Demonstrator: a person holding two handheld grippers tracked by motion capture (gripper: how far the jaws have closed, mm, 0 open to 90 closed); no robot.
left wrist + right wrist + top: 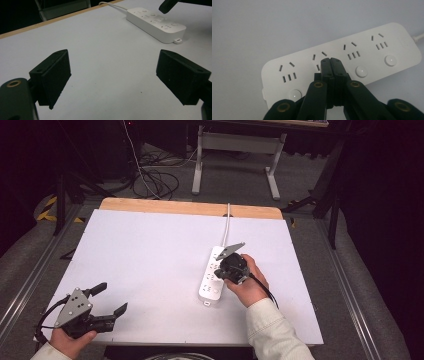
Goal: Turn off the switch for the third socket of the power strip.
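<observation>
The right gripper (pixel 330 61), jaws clenched on nothing, hovered over a switch on the power strip (pixel 212 279) near the table's (pixel 150 250) right edge. The left gripper (pixel 111 298) waited released at the near-left corner. Next, probably, a straight downward press.

Left gripper (pixel 111 298) sits low at the near-left edge, held from behind by the left hand (pixel 70 340), pointing right and slightly away from the person. Its fingers (pixel 51 77) are spread wide with nothing between them. Right gripper (pixel 226 271) is out mid-right, right hand (pixel 248 282) wrapped around its body, pale sleeve (pixel 272 330) running back to the near edge. Its fingers (pixel 337 68) are pressed together, tips angled downward.
</observation>
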